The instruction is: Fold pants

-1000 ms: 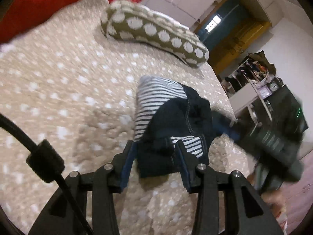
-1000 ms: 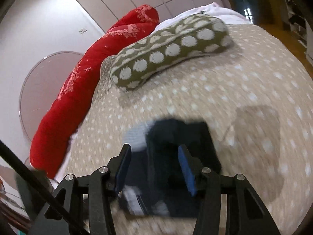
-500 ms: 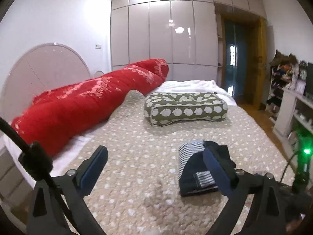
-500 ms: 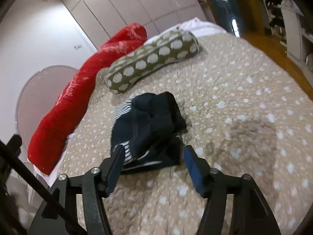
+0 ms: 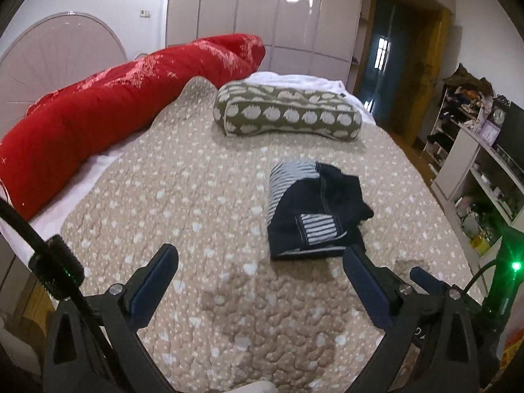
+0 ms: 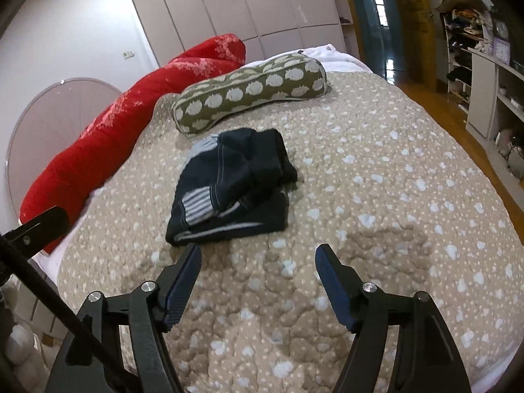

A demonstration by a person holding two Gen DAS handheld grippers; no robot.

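Observation:
The pants (image 5: 314,209) are dark navy with grey-and-white striped panels. They lie as a compact folded bundle on the beige dotted bedspread (image 5: 183,196); in the right wrist view the pants (image 6: 229,186) sit just beyond the left finger. My left gripper (image 5: 260,262) is open and empty, held back above the bedspread, with the bundle beyond its right finger. My right gripper (image 6: 258,262) is open and empty, also drawn back from the bundle. A finger of the right gripper shows at the lower right of the left wrist view.
An olive bolster pillow with pale spots (image 5: 288,114) lies behind the pants. A long red quilt roll (image 5: 108,114) runs along the left by the round headboard (image 5: 55,49). White wardrobes stand at the back. Cluttered shelves (image 5: 484,150) line the right wall past the bed edge.
Both grippers let go of the pants, opened wide and pulled back and up from the bundle. The folded pants now rest alone on the bedspread.

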